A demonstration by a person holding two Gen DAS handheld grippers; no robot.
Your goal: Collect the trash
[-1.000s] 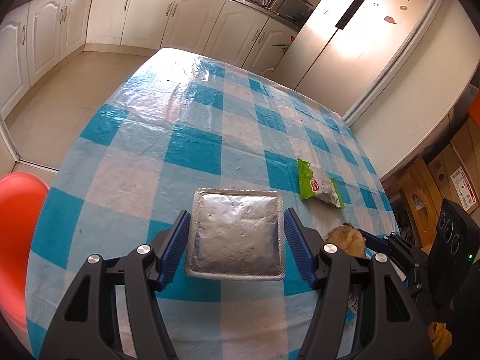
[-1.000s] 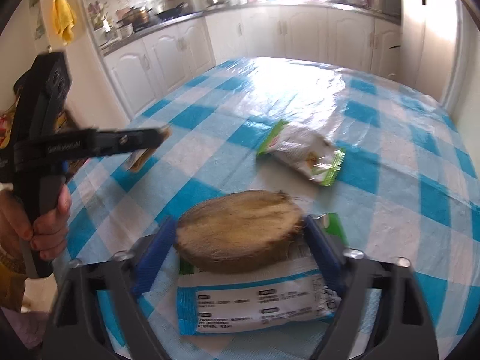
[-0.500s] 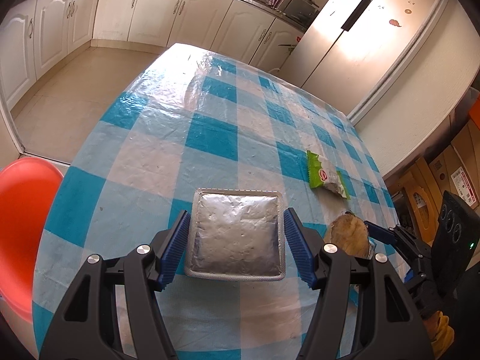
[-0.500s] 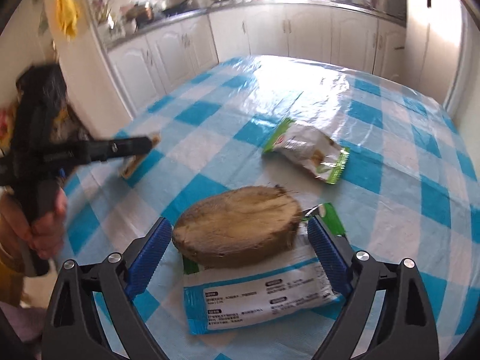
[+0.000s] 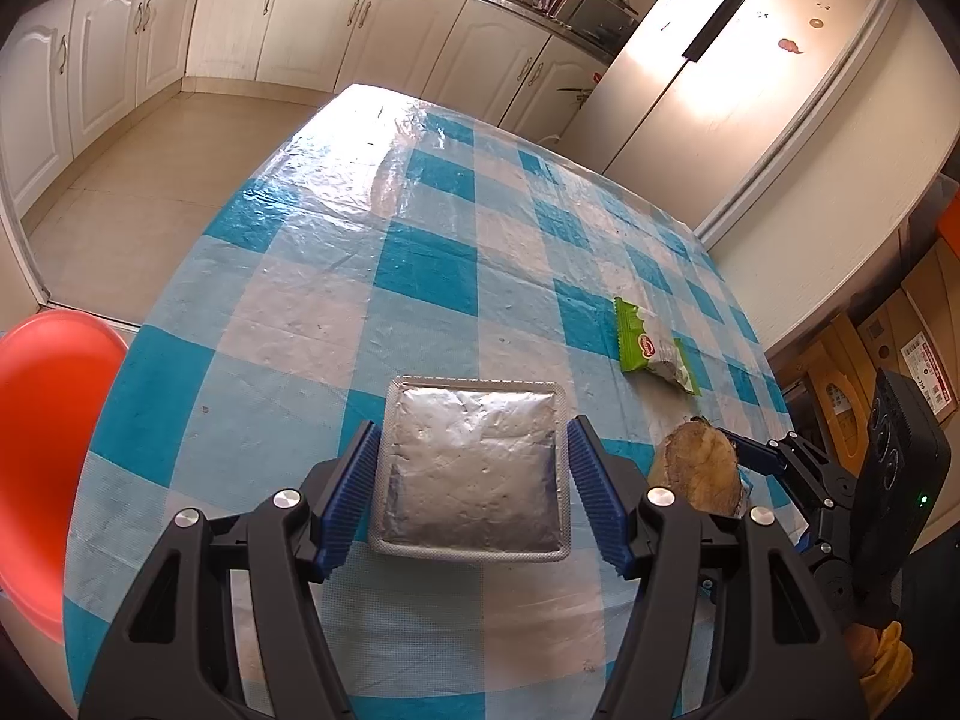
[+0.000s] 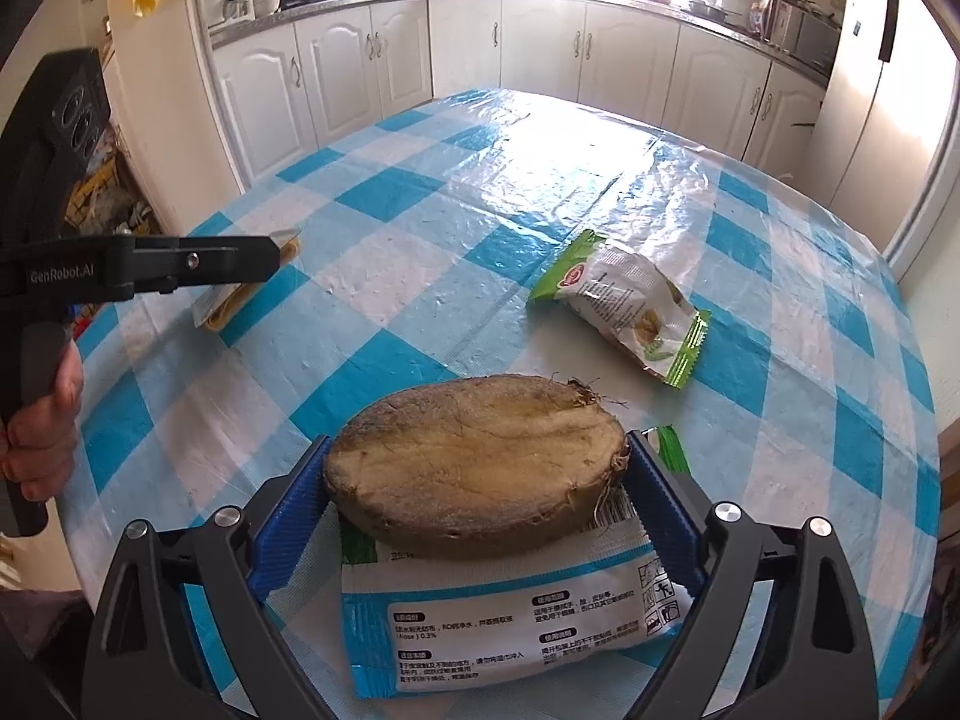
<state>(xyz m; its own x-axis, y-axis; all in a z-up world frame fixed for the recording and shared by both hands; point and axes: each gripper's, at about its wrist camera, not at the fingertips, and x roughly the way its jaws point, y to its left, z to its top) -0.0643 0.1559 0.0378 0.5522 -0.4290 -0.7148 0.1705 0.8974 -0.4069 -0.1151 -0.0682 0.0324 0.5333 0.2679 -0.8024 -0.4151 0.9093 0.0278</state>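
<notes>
My left gripper (image 5: 474, 486) is shut on a flat silver foil packet (image 5: 474, 468) and holds it above the checked table (image 5: 420, 276). From the right wrist view, that left gripper (image 6: 276, 252) and its packet (image 6: 225, 309) hang over the table's left side. My right gripper (image 6: 480, 480) stands wide around a brown root half (image 6: 474, 462) with a pale cut face. Its blue pads sit at the root's two ends, and I see no squeeze. The root rests on a white and blue wipes pack (image 6: 510, 618). A green snack wrapper (image 6: 624, 312) lies further in.
A red chair (image 5: 42, 450) stands at the table's left edge. Cardboard boxes (image 5: 888, 348) are stacked beyond the right edge, near a fridge (image 5: 720, 90). White kitchen cabinets (image 6: 540, 54) line the back. A person's hand (image 6: 42, 438) grips the left gripper's handle.
My right gripper's jaws spread wider and moved in closer, so the root now fills the gap between the pads. The left gripper kept hold of the foil packet.
</notes>
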